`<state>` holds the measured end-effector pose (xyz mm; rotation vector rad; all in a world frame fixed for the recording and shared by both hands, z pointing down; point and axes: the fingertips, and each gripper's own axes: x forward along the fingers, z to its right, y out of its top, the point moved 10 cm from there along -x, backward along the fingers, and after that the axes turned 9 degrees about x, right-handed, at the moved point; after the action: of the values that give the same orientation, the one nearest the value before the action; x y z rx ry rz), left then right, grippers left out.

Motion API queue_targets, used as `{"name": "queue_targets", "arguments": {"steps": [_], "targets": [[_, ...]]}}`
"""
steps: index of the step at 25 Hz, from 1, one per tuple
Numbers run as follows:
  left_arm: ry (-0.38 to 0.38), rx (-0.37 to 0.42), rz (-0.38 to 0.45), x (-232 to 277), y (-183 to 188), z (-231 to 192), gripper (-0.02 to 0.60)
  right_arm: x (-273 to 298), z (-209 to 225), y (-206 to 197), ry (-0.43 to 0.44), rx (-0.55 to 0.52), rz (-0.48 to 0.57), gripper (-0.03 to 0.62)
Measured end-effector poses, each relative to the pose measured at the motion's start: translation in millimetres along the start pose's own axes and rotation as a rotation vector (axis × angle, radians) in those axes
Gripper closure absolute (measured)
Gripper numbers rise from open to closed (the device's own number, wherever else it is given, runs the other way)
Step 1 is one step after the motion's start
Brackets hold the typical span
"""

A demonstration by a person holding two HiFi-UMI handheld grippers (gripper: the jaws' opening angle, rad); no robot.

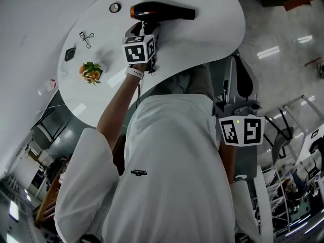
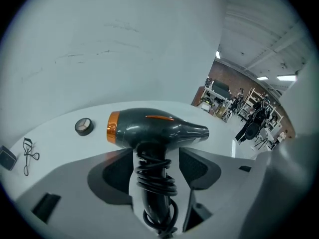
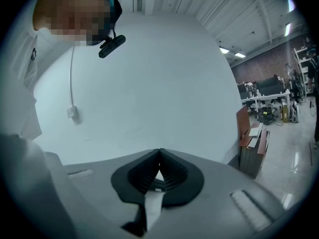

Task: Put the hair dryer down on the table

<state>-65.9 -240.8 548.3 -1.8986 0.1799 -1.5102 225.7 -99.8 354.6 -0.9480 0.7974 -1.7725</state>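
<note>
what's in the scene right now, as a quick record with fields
left claw: shut on the handle of the black hair dryer with orange rear ring
dryer cord: coiled round the handle
dryer position: over the white rounded table; contact unclear
right claw: shut, empty, away from the table
also on table: small round disc, metal eyelash curler

Bright, even light falls from ceiling strips (image 2: 286,77), which show as white bars in both gripper views and as hard glare patches on the polished floor (image 1: 268,52). The white counter (image 1: 212,29) is nearly washed out, with only faint, soft shadows under what lies on it. The hair dryer (image 2: 154,128) carries glossy highlights along its dark shell. Both gripper views bend strongly toward the rim and darken to black corners; the nearest foreground looks soft.
</note>
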Motion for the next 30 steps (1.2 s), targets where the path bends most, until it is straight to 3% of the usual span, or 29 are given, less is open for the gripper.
{"name": "queue_targets", "arguments": {"steps": [8,13,19,30], "targets": [[-0.011,-0.013,0.084,-38,8,4,0.32,-13,-16,5,0.021,-0.038,0.024,0.583],[0.034,-0.033,0.154,-65,6,0,0.437,-21,-26,7,0.027,-0.065,0.041,0.582],[0.037,-0.048,0.219,-100,4,-5,0.532,-28,-39,12,0.033,-0.096,0.061,0.582],[-0.054,-0.088,0.311,-156,-2,-1,0.571,-30,-60,21,0.053,-0.145,0.097,0.582]]}}
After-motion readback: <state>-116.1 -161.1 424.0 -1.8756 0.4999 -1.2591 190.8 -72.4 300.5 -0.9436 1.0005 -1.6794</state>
